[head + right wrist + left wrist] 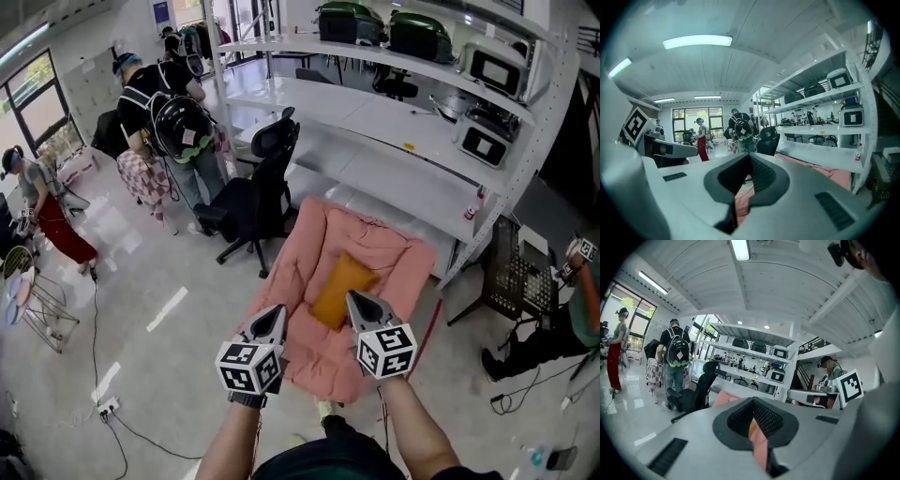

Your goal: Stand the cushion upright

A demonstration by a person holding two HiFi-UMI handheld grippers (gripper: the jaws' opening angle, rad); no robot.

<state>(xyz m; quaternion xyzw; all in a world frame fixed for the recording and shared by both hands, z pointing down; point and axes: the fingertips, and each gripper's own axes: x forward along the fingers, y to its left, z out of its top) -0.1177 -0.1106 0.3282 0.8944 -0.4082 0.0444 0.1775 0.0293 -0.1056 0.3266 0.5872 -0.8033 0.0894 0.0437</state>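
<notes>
- The left gripper [277, 313] and right gripper [359, 301] sit at lower centre. Both pairs of jaws are pressed together, with only a sliver of pink showing through each slit.
- Behind them a pink mat [380, 248] is spread on a pale, glossy floor [178, 366].
- The orange cushion [342, 287] lies flat on the middle of the mat, just past the tips and between them.
- White shelves [422, 131] border the mat's top and right sides, and a black office chair [258, 202] stands at its upper left. The floor to the left is open.

Open lab-like workroom, white shelving [375, 117], microwaves [494, 67], black office chair [258, 197], floor cables [95, 337], backpack-wearing people [169, 117]
</notes>
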